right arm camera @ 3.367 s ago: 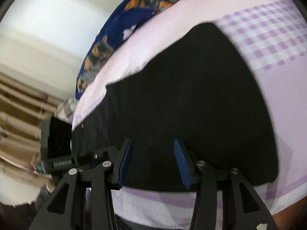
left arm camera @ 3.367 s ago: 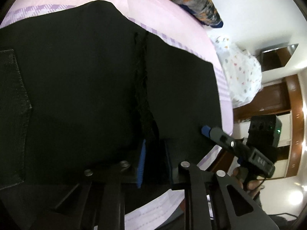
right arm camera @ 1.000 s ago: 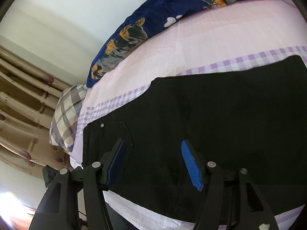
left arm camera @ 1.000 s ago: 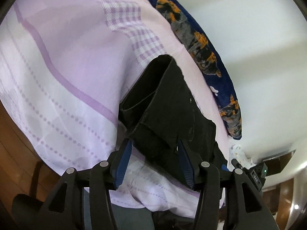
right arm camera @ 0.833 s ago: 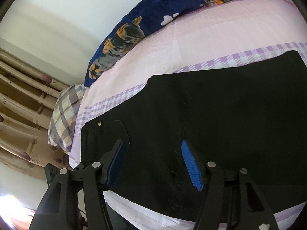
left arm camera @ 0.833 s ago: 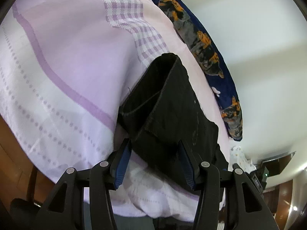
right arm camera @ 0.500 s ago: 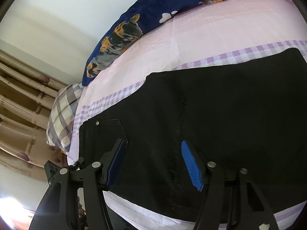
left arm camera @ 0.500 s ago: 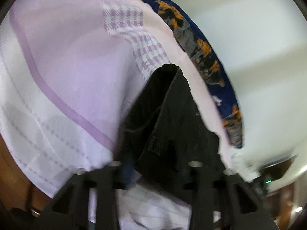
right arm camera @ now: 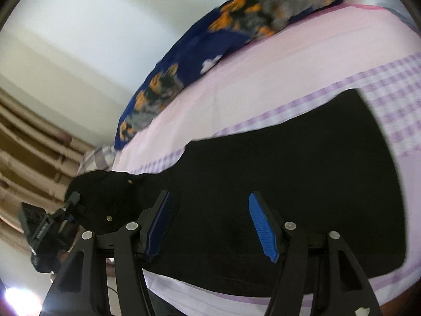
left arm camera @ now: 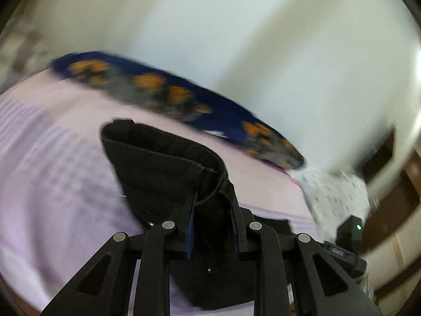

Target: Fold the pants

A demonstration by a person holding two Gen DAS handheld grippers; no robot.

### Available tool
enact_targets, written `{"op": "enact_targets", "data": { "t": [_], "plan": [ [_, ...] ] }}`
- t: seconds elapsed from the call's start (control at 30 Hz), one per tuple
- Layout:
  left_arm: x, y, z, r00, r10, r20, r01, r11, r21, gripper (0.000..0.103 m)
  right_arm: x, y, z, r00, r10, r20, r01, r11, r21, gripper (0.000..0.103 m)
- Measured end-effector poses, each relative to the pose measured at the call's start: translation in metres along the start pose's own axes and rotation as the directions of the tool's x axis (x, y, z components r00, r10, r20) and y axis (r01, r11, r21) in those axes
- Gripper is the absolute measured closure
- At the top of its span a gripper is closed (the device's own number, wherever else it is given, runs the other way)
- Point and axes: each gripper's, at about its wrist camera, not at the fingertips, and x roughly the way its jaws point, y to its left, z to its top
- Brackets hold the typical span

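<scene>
Black pants (right arm camera: 289,179) lie folded on the pink and lilac bed sheet (right arm camera: 276,60). My left gripper (left arm camera: 213,205) is shut on the waistband end of the pants (left arm camera: 168,163) and lifts it off the bed; the cloth bunches between the blue pads. In the right wrist view this gripper (right arm camera: 69,210) shows at the far left, holding the raised end. My right gripper (right arm camera: 208,221) is open and empty, low over the near edge of the pants, its blue pads (right arm camera: 260,226) wide apart.
A dark blue pillow with orange print (right arm camera: 223,39) lies along the far side of the bed by the white wall. A plaid pillow (right arm camera: 97,158) and curtains (right arm camera: 31,144) are at the left. A white spotted cloth (left arm camera: 336,194) lies at the right in the left wrist view.
My left gripper has closed on the waistband end and lifted it, swinging its view up toward the wall. My right gripper stays open and has shifted slightly over the pants.
</scene>
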Motion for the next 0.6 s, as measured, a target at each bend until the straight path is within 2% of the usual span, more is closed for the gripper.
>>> {"op": "enact_targets", "data": {
  "t": [0.07,0.13,0.23,0.3,0.4,0.5,0.57,0.6],
  "plan": [
    [0.023,-0.036,-0.004,0.996,-0.07,-0.06,0.074,0.994,0.079,0.082,-0.013,-0.013,0.001,1.0,-0.009,0.027,0.008,1.0,0.026,0.044],
    [0.041,-0.06,-0.013,0.989,-0.099,-0.111,0.113,0.985,0.129,0.082,-0.024,-0.028,0.002,0.999,-0.012,0.048,0.009,0.998,0.058,0.044],
    [0.071,-0.089,-0.035,0.968,-0.126,-0.217,0.17,0.966,0.196,0.082,-0.038,-0.05,0.001,0.997,-0.024,0.074,0.015,0.994,0.112,0.044],
    [0.091,-0.103,-0.052,0.948,-0.135,-0.29,0.203,0.954,0.219,0.082,-0.044,-0.063,-0.002,0.996,-0.021,0.083,0.01,0.99,0.14,0.044],
    [0.117,-0.118,-0.077,0.912,-0.117,-0.393,0.227,0.942,0.247,0.082,-0.044,-0.076,-0.004,0.997,-0.024,0.078,0.01,0.985,0.173,0.044],
    [0.141,-0.13,-0.097,0.87,-0.055,-0.49,0.215,0.937,0.276,0.082,-0.041,-0.084,-0.007,0.998,-0.021,0.064,0.008,0.982,0.187,0.044],
    [0.151,-0.133,-0.104,0.855,-0.024,-0.518,0.201,0.936,0.289,0.082,-0.037,-0.085,-0.008,0.999,-0.012,0.05,0.003,0.984,0.179,0.044],
    [0.15,-0.133,-0.104,0.854,-0.018,-0.52,0.199,0.935,0.294,0.082,-0.036,-0.085,-0.009,0.999,-0.011,0.043,0.003,0.985,0.173,0.044]
  ]
}}
